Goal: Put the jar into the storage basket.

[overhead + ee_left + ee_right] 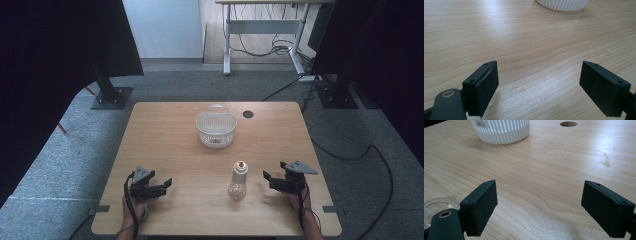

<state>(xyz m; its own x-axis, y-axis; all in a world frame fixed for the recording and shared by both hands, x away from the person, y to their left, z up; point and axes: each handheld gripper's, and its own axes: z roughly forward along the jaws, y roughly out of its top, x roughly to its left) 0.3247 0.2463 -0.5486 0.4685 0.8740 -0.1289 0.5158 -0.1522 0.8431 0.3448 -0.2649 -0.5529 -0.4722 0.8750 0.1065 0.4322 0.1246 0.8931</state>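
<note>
A clear glass bulb-shaped bottle point(238, 180) stands upright on the wooden table point(165, 145), near the front, right of centre. A white ribbed basket point(216, 128) sits toward the back middle. My left gripper point(167, 184) rests low at the front left, open with nothing between its jaws point(539, 87). My right gripper point(267, 178) is at the front right, a little right of the bottle, open and empty point(539, 207). In the right gripper view the bottle's glass base point(440, 203) shows at the left edge, and the basket point(501, 131) is far ahead.
A round cable hole point(248, 114) lies in the table's back right, also visible as the hole point(568, 124) in the right gripper view. Black stands point(111, 95) and cables flank the table on the grey carpet. The basket's base point(561, 4) shows at the top of the left gripper view.
</note>
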